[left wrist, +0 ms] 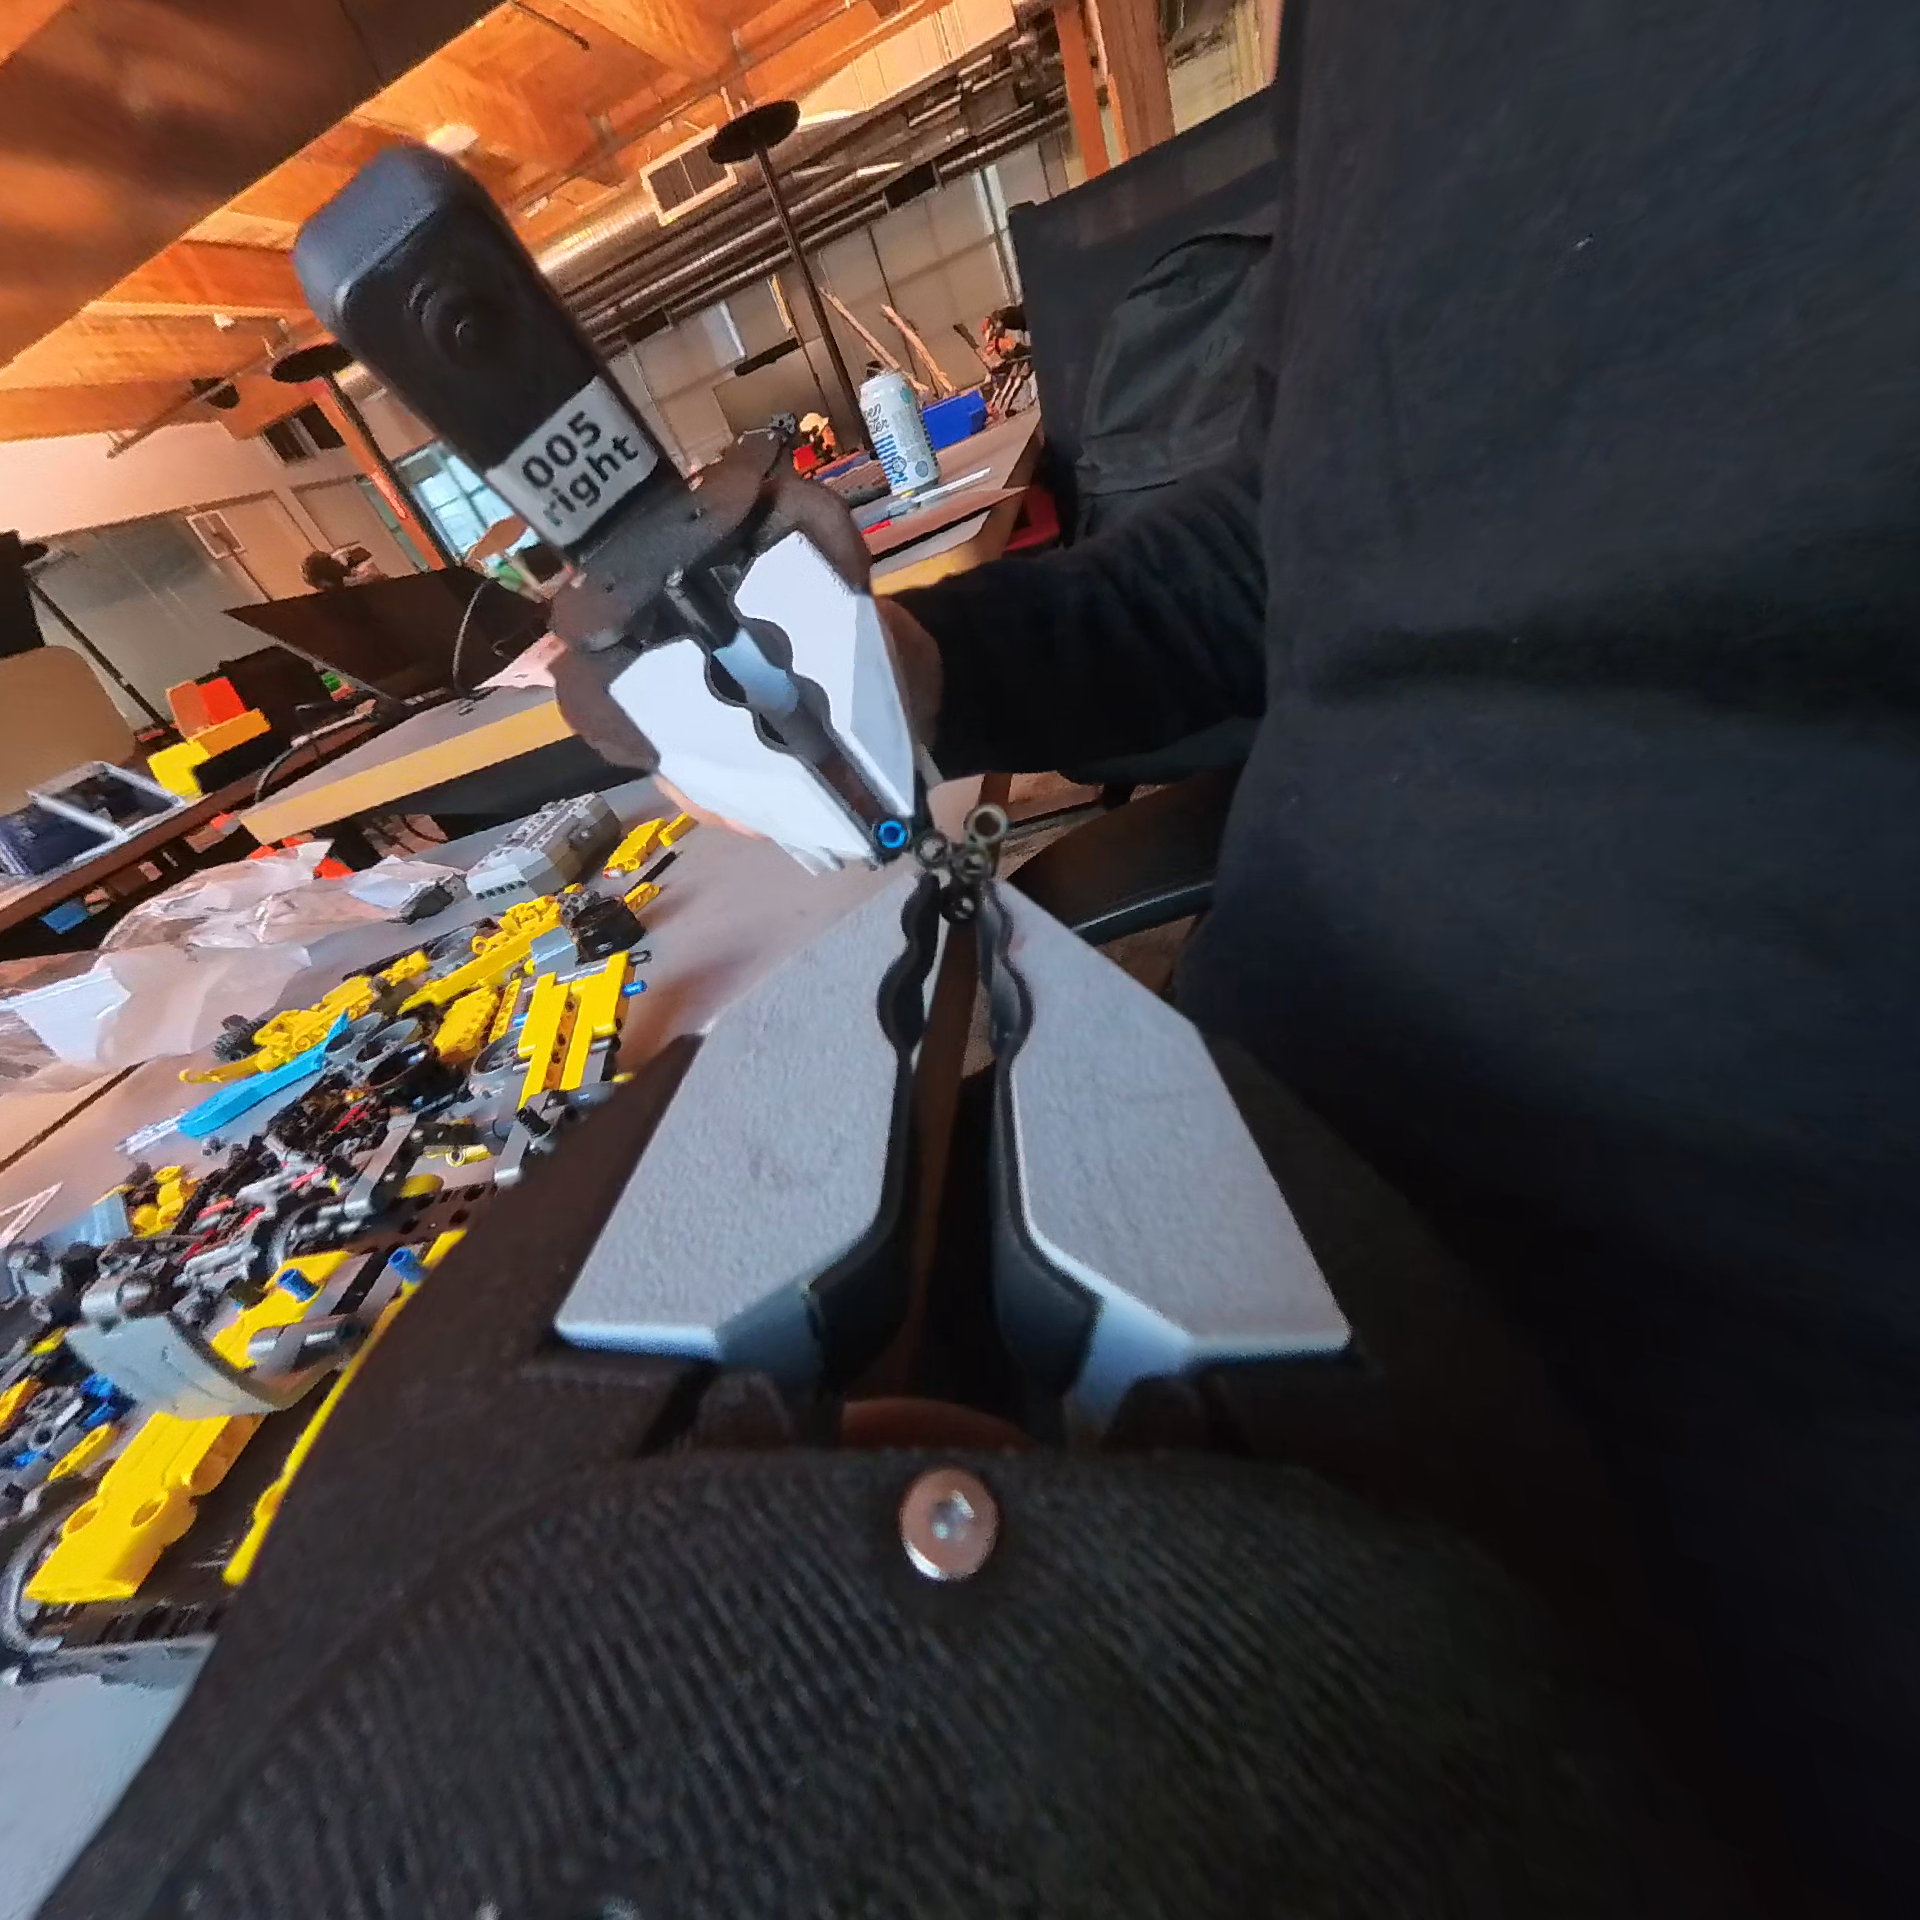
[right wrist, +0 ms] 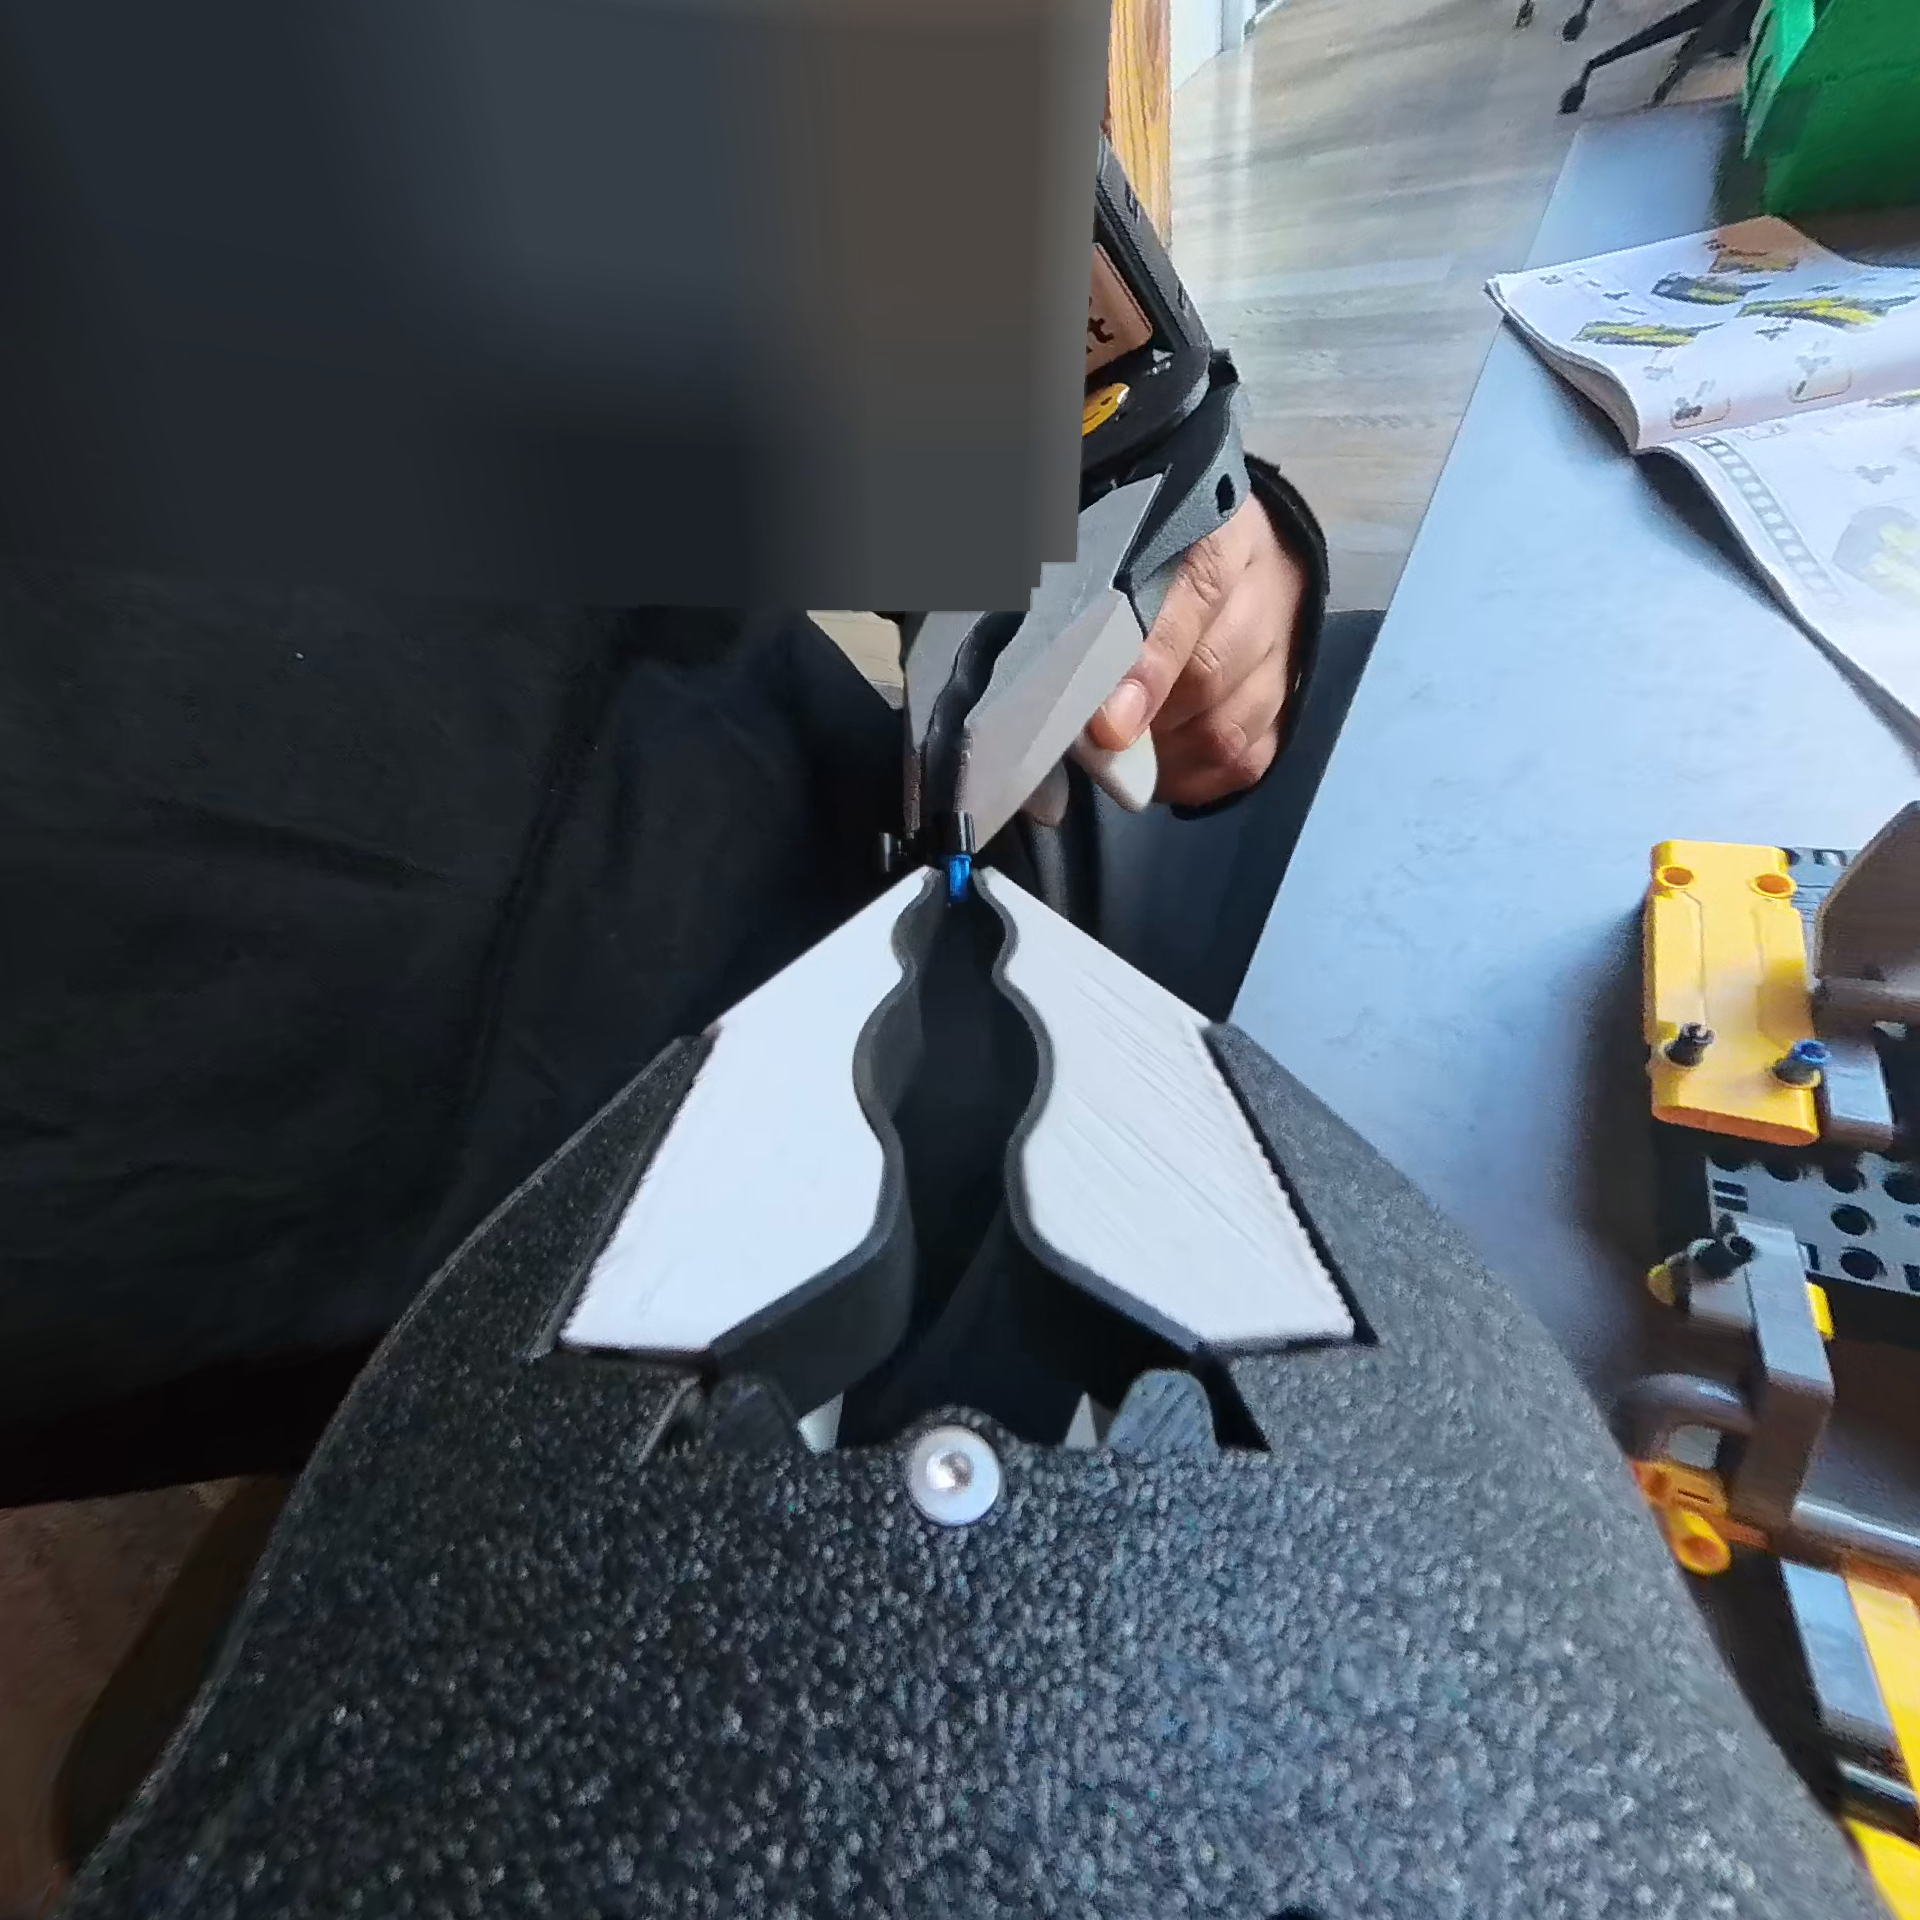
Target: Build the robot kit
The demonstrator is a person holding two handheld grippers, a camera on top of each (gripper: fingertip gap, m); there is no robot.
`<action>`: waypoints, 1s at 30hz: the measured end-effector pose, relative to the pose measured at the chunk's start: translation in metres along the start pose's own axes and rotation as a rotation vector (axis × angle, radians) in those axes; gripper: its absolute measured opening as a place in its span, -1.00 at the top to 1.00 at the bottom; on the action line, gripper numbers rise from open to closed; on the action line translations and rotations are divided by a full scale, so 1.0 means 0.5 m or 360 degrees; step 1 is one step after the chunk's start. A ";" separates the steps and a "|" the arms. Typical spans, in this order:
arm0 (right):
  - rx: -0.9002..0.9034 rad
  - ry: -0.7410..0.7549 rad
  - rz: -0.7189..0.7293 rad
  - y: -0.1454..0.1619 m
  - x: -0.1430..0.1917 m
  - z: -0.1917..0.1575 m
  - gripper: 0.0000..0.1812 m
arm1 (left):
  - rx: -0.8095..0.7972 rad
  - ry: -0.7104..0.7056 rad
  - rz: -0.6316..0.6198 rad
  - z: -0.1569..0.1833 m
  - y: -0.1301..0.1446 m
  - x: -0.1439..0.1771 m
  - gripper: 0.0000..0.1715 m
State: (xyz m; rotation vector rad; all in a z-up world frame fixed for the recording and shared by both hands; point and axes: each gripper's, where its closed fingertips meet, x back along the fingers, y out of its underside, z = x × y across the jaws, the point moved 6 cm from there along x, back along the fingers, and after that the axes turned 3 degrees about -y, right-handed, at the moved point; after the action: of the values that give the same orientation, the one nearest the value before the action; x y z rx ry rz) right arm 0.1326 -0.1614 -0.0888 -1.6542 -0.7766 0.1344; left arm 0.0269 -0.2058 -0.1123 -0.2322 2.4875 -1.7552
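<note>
Meeting tip to tip above the surface's edge: left tool (left wrist: 958,902) clenching a small black connector (left wrist: 961,854), right tool (right wrist: 954,883) pinching a blue pin (right wrist: 955,871), pin end-on toward connector.

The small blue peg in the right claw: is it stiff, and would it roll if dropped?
The blue peg looks like hard plastic, so probably stiff. It is round and tiny, so likely to roll on the table. The right claw pinches only its end, so it may slip.
</note>
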 end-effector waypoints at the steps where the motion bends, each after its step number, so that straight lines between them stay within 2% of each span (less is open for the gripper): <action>1: -0.0025 -0.0002 0.0009 0.000 0.000 0.003 0.95 | 0.0020 -0.0034 -0.0033 -0.005 0.005 0.001 0.97; 3: -0.0071 0.0079 0.0022 0.003 0.003 0.016 0.96 | 0.0117 -0.0124 -0.0140 -0.022 0.018 0.005 0.96; 5: -0.0080 0.0215 0.0011 0.010 0.005 0.029 0.96 | 0.0261 -0.0144 -0.0212 -0.032 0.025 0.011 0.67; 8: -0.0023 0.0488 -0.0073 0.020 0.006 0.042 0.96 | 0.0498 -0.0147 -0.0232 -0.043 0.021 0.016 0.46; 10: 0.0050 0.0659 -0.0129 0.021 0.004 0.046 0.96 | 0.0639 -0.0292 -0.0390 -0.066 0.040 0.016 0.36; 13: 0.0163 0.0799 -0.0160 0.011 -0.003 0.041 0.96 | 0.0837 -0.0278 -0.0570 -0.067 0.057 0.002 0.21; 14: 0.0196 0.0838 -0.0179 0.008 -0.007 0.041 0.96 | 0.0854 -0.0271 -0.0578 -0.065 0.057 -0.003 0.25; 16: 0.0261 0.0903 -0.0235 0.005 -0.014 0.039 0.96 | 0.0833 -0.0274 -0.0551 -0.061 0.052 -0.008 0.51; 19: 0.0326 0.0940 -0.0311 0.004 -0.026 0.035 0.96 | 0.0818 -0.0264 -0.0524 -0.059 0.049 -0.008 0.71; 23: 0.0316 0.0916 -0.0312 0.005 -0.032 0.032 0.96 | 0.0735 -0.0248 -0.0552 -0.053 0.052 -0.008 0.73; 25: 0.0265 0.0890 -0.0304 0.009 -0.034 0.033 0.96 | 0.0585 -0.0262 -0.0622 -0.050 0.056 -0.007 0.73; 27: 0.0152 0.0830 -0.0263 0.014 -0.037 0.036 0.96 | 0.0421 -0.0264 -0.0674 -0.044 0.057 -0.007 0.73; 30: -0.0032 0.0675 -0.0161 0.021 -0.036 0.036 0.96 | 0.0313 -0.0247 -0.0646 -0.038 0.052 -0.008 0.73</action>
State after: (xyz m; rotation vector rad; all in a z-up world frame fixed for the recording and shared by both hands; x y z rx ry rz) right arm 0.1144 -0.1565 -0.1090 -1.5848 -0.5355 -0.2891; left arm 0.0261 -0.1790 -0.1303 -0.8731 2.2537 -2.0150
